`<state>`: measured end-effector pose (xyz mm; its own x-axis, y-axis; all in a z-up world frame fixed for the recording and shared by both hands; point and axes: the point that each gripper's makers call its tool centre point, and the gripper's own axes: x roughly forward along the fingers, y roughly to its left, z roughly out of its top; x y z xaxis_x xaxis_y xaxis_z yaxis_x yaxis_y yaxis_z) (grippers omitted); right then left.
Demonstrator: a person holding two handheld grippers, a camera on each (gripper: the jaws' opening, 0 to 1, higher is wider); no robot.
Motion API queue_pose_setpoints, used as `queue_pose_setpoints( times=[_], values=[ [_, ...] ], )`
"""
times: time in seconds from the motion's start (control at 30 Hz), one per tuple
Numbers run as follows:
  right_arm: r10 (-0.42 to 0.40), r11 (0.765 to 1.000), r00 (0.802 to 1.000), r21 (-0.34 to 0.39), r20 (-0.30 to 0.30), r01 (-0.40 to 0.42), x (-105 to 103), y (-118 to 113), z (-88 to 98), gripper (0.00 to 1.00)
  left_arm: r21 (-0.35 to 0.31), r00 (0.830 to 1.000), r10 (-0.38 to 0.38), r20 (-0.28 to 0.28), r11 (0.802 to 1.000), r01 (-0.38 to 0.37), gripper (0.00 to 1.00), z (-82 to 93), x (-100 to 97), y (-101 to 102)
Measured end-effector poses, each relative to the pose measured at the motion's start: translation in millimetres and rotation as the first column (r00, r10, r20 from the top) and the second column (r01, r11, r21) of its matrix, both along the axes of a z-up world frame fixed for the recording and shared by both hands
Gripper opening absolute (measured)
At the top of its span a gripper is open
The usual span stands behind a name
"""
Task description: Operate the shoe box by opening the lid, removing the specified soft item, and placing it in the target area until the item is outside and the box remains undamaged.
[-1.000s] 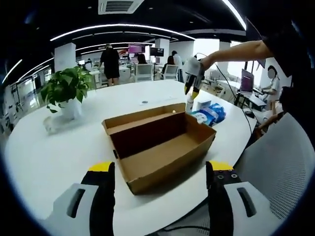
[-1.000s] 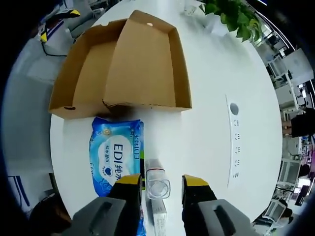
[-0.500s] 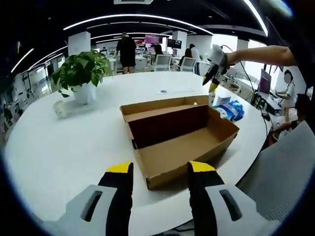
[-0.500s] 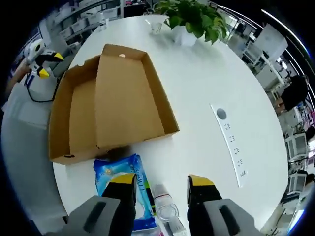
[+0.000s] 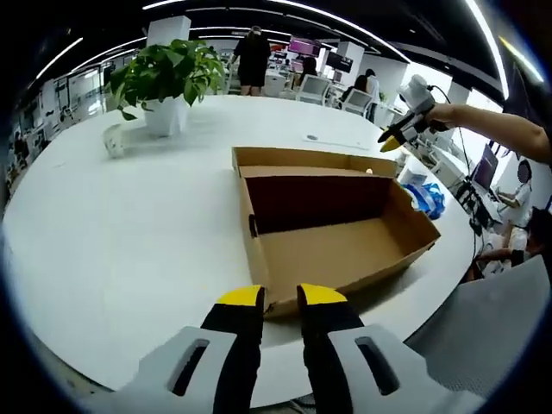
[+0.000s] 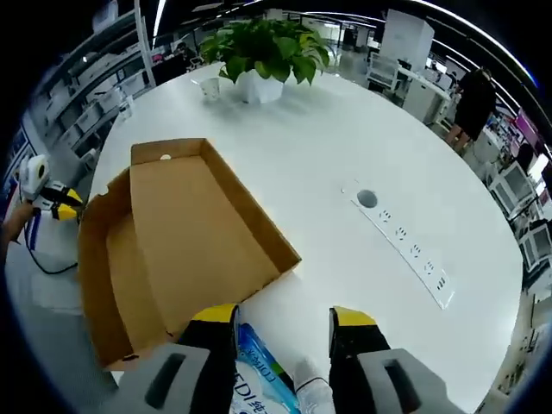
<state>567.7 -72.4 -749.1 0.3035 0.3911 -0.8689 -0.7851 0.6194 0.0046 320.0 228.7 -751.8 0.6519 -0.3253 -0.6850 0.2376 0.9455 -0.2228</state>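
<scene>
The blue wipes pack (image 6: 259, 384) lies outside the empty shoe box (image 5: 332, 233); right gripper (image 6: 285, 317) open, left gripper (image 5: 280, 297) nearly closed on nothing, so lift away gently.

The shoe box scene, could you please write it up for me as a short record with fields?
box: shoe box open on the white table, lid folded back, nothing visible inside
wipes: blue pack on the table outside the box, between the right gripper's jaws but not held
bottle: clear, cap near the same jaws
left gripper: jaws nearly closed, empty, at the box's near edge
right gripper: open above the pack
plant: potted, far side of table
</scene>
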Motion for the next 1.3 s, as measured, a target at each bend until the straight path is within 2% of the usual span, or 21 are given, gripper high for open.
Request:
queue_pose_setpoints(
  times=[0.13,0.23,0.33,0.57,0.73,0.83,0.9,0.97,1.1,1.17,1.3],
  values=[
    [-0.115,0.993,0.993,0.038,-0.018,0.115,13,2,-9.1,0.37,0.011,0.999,0.038,-0.032,0.999,-0.038,0.10,-7.1,6.7,2],
    [-0.162,0.984,0.986,0.074,-0.034,0.164,16,4,-14.0,0.32,0.039,0.996,0.061,-0.060,0.998,-0.059,0.04,-13.2,7.1,7],
    [-0.181,0.977,0.983,0.106,-0.042,0.185,15,10,-17.4,0.30,0.028,0.995,0.064,-0.076,0.998,-0.062,0.04,-14.7,5.5,6],
    [-0.287,0.945,0.953,0.135,-0.097,0.298,15,16,-42.3,0.26,0.035,0.994,0.067,-0.083,0.997,-0.064,0.03,-14.3,5.0,6],
    [-0.358,0.914,0.928,0.161,-0.107,0.372,16,20,-47.1,0.21,0.036,0.994,0.069,-0.090,0.997,-0.066,0.03,-15.4,5.3,7],
    [-0.380,0.901,0.916,0.172,-0.132,0.398,16,22,-50.1,0.17,0.039,0.994,0.066,-0.088,0.997,-0.063,0.02,-15.8,5.3,8],
    [-0.384,0.896,0.911,0.179,-0.149,0.407,17,24,-51.0,0.10,0.041,0.994,0.065,-0.088,0.997,-0.062,0.02,-16.3,5.8,8],
    [-0.384,0.887,0.913,0.218,-0.141,0.407,19,29,-47.0,0.02,0.038,0.994,0.067,-0.090,0.997,-0.064,0.02,-16.3,5.7,9],
    [-0.409,0.880,0.903,0.206,-0.128,0.428,21,26,-47.6,0.00,0.032,0.993,0.069,-0.093,0.997,-0.066,0.02,-16.9,5.8,9],
    [-0.429,0.868,0.895,0.217,-0.126,0.447,22,26,-45.0,0.00,0.033,0.993,0.068,-0.095,0.997,-0.065,0.02,-17.2,5.9,9],
    [-0.426,0.870,0.899,0.228,-0.104,0.438,24,27,-36.4,0.00,0.037,0.993,0.065,-0.094,0.997,-0.062,0.02,-17.5,6.1,9]
  ],
)
